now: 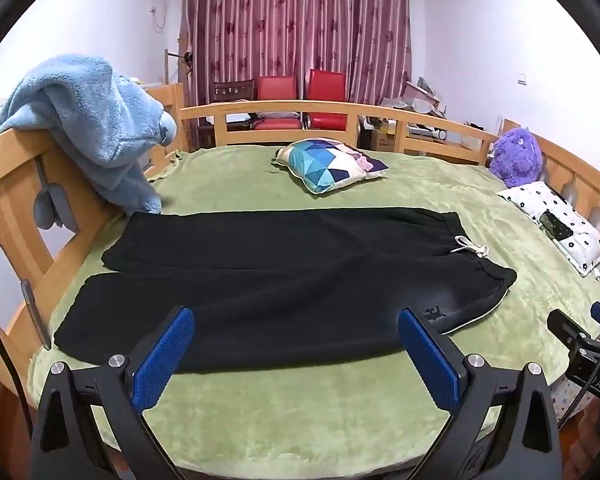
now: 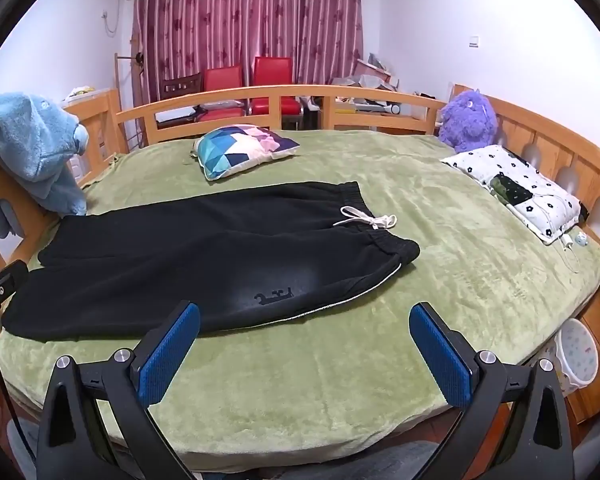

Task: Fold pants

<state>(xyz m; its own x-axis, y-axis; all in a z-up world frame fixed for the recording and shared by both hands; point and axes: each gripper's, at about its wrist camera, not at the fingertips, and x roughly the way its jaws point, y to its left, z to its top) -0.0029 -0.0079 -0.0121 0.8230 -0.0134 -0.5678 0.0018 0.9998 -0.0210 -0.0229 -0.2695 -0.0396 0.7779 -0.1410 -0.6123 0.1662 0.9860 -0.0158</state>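
Maroon striped curtains (image 1: 296,20) hang behind 2 red chairs (image 1: 300,88) at the far wall of a white-walled room. Nearer, a wooden-railed bed (image 1: 340,110) carries a fuzzy green blanket (image 1: 300,408). Black fleece pants with a white drawstring (image 1: 260,280) lie flat across it, legs side by side, waistband toward the right. A geometric blue cushion (image 1: 328,164) sits beyond them, a fluffy purple toy (image 1: 516,156) at the right rail, a pale blue towel (image 1: 92,120) over the left rail. Left tongs (image 1: 296,348) and right tongs (image 2: 304,344) hover spread wide, empty.
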